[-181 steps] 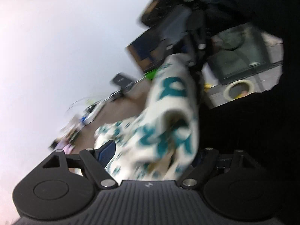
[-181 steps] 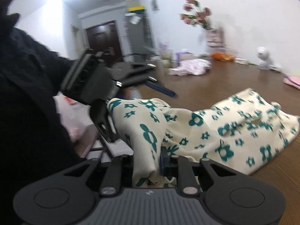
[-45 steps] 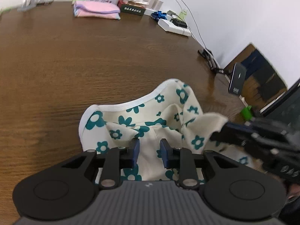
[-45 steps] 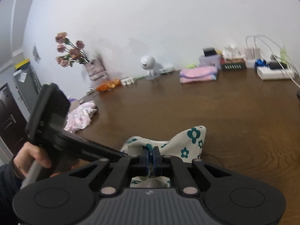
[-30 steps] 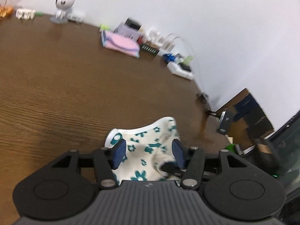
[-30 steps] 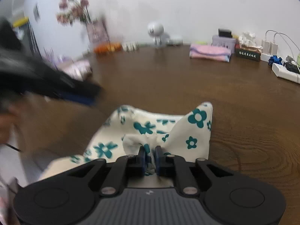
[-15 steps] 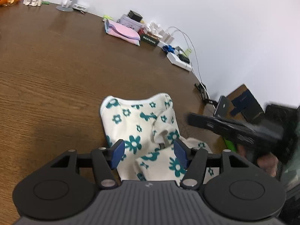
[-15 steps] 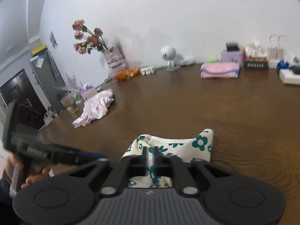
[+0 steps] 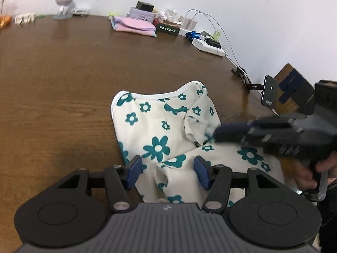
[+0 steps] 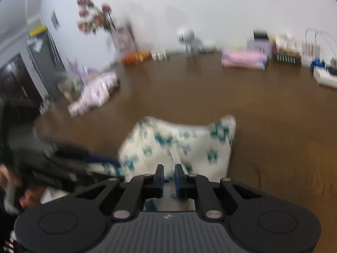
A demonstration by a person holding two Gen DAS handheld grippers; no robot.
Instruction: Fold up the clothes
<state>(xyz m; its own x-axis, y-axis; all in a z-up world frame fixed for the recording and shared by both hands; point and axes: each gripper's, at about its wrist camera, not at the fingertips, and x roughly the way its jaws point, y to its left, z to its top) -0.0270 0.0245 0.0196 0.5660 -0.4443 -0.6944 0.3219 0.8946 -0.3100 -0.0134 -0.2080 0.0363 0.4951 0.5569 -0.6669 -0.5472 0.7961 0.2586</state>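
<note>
A cream garment with teal flowers lies crumpled on the brown wooden table, its white-edged hem toward the far side. My left gripper hovers low over the near part of the garment, open, its blue pads wide apart with cloth below them. My right gripper reaches in from the right, its tip at a folded sleeve. In the blurred right wrist view the right gripper has its jaws opening with a narrow gap; pale cloth shows through it, not pinched. The left gripper comes in from the left.
A folded pink cloth, a small white camera figure, boxes and a power strip line the far wall. A phone on a stand is at the right edge. A pink-white garment and flowers are at the left.
My left gripper let go of the cloth, opened wide and has sunk closer to the garment. The right gripper's tip has slid further in over the cloth, its jaws parting slightly.
</note>
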